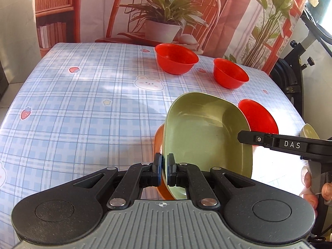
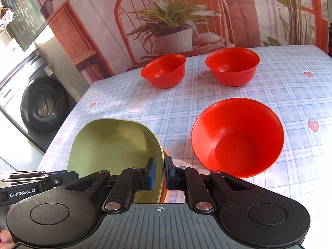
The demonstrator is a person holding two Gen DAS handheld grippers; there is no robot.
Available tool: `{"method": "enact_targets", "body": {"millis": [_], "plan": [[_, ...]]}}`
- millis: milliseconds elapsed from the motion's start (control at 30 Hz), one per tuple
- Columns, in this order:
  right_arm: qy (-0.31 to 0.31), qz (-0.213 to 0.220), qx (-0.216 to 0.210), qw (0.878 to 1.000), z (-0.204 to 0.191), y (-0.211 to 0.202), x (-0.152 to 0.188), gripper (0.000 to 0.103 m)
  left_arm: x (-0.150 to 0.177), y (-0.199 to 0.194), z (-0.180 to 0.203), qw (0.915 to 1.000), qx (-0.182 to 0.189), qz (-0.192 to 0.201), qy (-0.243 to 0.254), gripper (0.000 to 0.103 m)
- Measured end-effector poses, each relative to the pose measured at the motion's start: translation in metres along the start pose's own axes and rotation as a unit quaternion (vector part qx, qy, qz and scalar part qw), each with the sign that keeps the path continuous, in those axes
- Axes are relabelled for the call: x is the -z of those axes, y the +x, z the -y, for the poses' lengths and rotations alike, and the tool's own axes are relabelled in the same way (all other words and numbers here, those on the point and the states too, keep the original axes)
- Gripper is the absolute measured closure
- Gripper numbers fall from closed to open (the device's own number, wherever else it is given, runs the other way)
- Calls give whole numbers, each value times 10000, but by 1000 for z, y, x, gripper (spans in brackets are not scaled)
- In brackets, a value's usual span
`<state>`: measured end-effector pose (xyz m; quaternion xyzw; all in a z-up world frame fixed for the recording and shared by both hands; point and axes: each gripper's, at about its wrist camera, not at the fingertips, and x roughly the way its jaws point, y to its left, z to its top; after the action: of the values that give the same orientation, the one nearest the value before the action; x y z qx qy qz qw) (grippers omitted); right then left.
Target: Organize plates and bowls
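Observation:
A green plate (image 1: 207,137) is stacked on an orange plate (image 1: 158,137), and both are tilted up off the table. My left gripper (image 1: 164,165) is shut on the near rim of the two plates. My right gripper (image 2: 159,171) is shut on the opposite rim of the same green plate (image 2: 112,143), with the orange plate's edge (image 2: 164,191) just below. Three red bowls stand on the table: a near one (image 2: 237,137), a far left one (image 2: 164,70) and a far right one (image 2: 232,68). The right gripper shows side-on in the left wrist view (image 1: 276,142).
The table carries a blue checked cloth (image 1: 83,103) with bears and strawberries. A printed backdrop with a chair and plant hangs behind it. A washing machine (image 2: 41,105) stands left of the table. A black stand (image 1: 294,78) is at the right edge.

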<state>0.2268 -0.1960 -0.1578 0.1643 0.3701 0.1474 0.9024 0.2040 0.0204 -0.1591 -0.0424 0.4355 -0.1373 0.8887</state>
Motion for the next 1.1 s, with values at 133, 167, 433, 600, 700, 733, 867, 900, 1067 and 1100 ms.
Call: {"method": "enact_targets", "body": {"millis": [133, 167, 433, 600, 700, 733, 867, 900, 1067, 1100], "plan": [[-33, -22, 71, 10000, -2, 2, 6, 93, 5, 1, 1, 10000, -30, -21, -11, 97], [-64, -11, 87, 9999, -2, 3, 8, 93, 6, 1, 0, 10000, -29, -38, -17, 97], [-158, -33, 121, 9998, -4, 7, 11, 89, 9, 4, -4, 9998, -5, -127, -170, 97], [-237, -29, 174, 9996, -6, 5, 12, 78, 8, 3, -6, 9996, 44, -65, -287, 92], [-268, 65, 216, 9994, -5, -1, 12, 78, 9, 3, -6, 9995, 3, -55, -326, 92], [-258, 69, 235, 9994, -3, -2, 12, 78, 9, 3, -7, 9994, -3, -50, -347, 92], [-211, 98, 291, 9993, 0, -3, 14, 78, 9, 1, -6, 9994, -21, 45, -353, 91], [-210, 111, 295, 9993, 0, -4, 14, 78, 9, 0, -6, 9994, -18, 86, -336, 91], [-465, 330, 328, 9978, -5, -8, 14, 78, 7, -5, -1, 9992, -67, 257, -309, 91], [-566, 373, 333, 9971, -6, -9, 13, 78, 6, -5, 1, 9991, -87, 299, -302, 91]]}}
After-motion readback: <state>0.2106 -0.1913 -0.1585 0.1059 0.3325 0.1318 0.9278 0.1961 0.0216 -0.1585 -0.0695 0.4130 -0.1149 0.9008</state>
